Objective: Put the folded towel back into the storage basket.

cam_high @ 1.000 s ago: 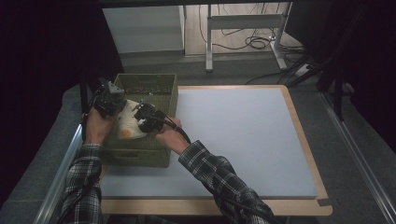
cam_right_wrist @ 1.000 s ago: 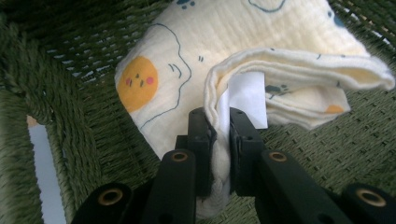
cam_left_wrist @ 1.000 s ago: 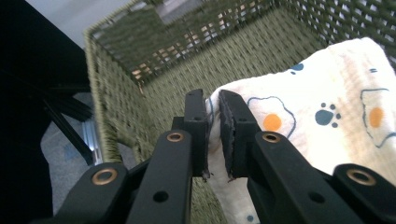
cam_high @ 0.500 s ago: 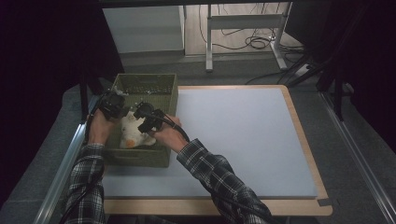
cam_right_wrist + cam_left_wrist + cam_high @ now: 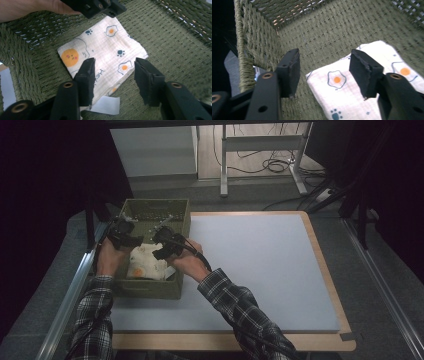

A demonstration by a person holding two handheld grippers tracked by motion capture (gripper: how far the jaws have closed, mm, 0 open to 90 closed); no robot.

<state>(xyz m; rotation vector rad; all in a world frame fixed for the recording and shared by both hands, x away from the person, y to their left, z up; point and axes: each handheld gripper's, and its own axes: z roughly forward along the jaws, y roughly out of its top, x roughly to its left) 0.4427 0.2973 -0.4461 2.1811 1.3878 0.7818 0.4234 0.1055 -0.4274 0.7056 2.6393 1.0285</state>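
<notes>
Over the green woven rectangular basket (image 5: 150, 287) at the left edge of the pale grey mat-covered table (image 5: 260, 270), the left tongs (image 5: 121, 234) hang inside the basket's left half, jaws parted and gripping nothing; they have just been opening, with the cloth lying below and beyond them rather than pinched between the pads. A second ago both hands sat lower over the basket's front half with the jaws nearly closed, the cloth bunched and partly covered by the tools; now it lies spread out and released. The white folded muslin cloth printed with fried eggs, paw prints and an orange face (image 5: 102, 52) rests flat on the basket floor, towards the near side, between the two hands. To its right, the right tongs (image 5: 165, 245) hover just above the cloth's near edge, jaws likewise apart and freshly widened, empty. A small white label (image 5: 105, 105) pokes out from the cloth's edge beneath them.
</notes>
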